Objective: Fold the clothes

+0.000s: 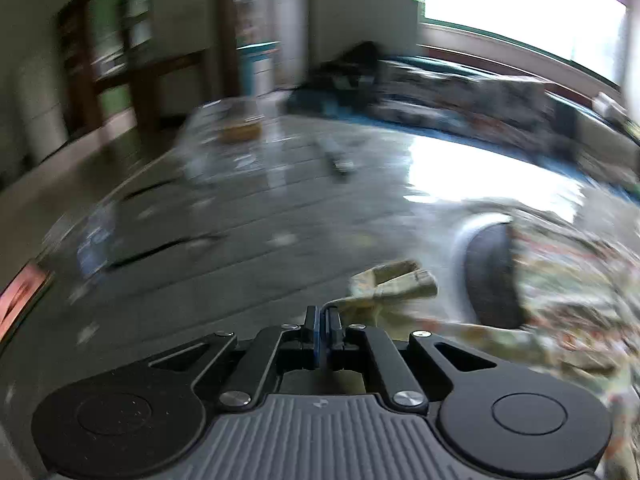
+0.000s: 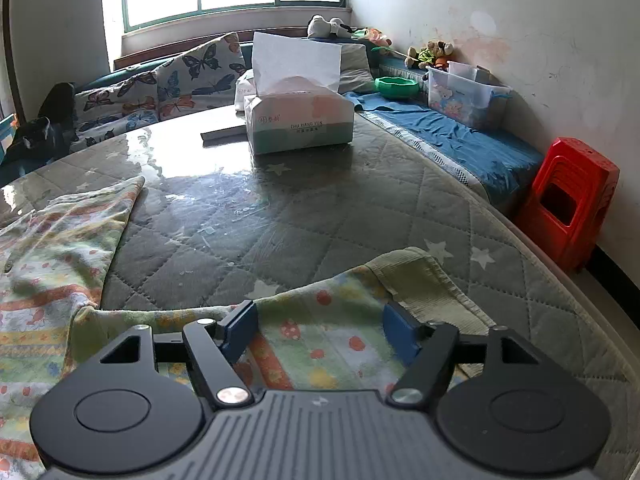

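A child's pastel garment with stripes and strawberry print lies on the grey quilted table (image 2: 320, 208). Its body (image 2: 52, 264) spreads at the left, and a sleeve (image 2: 320, 344) with a green ribbed cuff (image 2: 416, 280) reaches toward the right edge. My right gripper (image 2: 320, 326) is open and low over that sleeve, one blue finger on each side of it. The left wrist view is motion-blurred. There my left gripper (image 1: 324, 320) is shut, with a fold of the garment (image 1: 400, 284) pinched at its tips. The rest of the cloth (image 1: 560, 300) trails off to the right.
A tissue box (image 2: 298, 120) stands mid-table at the far side. Behind it is a sofa with butterfly cushions (image 2: 160, 84). Red plastic stools (image 2: 572, 200) stand off the table's right edge by the wall. A blurred dark round shape (image 1: 492, 272) sits beside the cloth.
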`<state>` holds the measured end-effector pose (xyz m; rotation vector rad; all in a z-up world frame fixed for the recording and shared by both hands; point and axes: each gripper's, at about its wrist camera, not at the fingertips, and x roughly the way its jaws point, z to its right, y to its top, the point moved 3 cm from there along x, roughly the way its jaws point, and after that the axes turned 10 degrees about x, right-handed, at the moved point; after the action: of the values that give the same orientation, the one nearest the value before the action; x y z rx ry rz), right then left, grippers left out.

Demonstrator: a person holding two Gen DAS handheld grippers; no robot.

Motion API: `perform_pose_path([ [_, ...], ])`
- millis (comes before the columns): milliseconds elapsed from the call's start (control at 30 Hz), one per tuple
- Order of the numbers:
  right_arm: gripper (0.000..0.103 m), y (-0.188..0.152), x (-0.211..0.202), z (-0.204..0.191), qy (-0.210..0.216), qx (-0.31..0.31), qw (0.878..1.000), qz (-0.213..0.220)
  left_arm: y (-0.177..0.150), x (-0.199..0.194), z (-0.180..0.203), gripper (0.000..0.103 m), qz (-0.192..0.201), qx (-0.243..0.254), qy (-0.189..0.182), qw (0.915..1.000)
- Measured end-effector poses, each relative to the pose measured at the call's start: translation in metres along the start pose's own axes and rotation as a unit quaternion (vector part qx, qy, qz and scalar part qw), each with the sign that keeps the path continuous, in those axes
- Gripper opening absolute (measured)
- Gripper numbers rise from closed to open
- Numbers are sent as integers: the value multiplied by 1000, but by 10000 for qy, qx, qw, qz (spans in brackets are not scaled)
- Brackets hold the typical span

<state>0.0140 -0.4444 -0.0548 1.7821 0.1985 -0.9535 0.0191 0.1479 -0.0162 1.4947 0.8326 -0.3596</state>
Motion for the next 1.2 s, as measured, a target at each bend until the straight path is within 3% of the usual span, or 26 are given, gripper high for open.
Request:
perform_pose_path([
  [167, 75, 1, 1, -1, 2, -11, 10000, -10, -18, 10, -35, 6, -386, -467, 469, 9971],
  [333, 75, 1, 0, -1, 21, -17, 10000, -36, -20, 7, -34, 6, -382, -486, 383, 9974],
  [533, 75, -3, -7, -1, 94, -97, 9998, -114, -9, 15, 7, 9, -292, 308, -252, 9988],
  [767, 80, -10, -14, 0, 185, -215, 9994, -207, 10, 49, 21, 9, -246, 857, -248, 9957],
  [1200, 90, 12, 18, -11, 345, -328, 9987, -194, 32, 81, 32, 7, 93, 1663, -118, 9860],
])
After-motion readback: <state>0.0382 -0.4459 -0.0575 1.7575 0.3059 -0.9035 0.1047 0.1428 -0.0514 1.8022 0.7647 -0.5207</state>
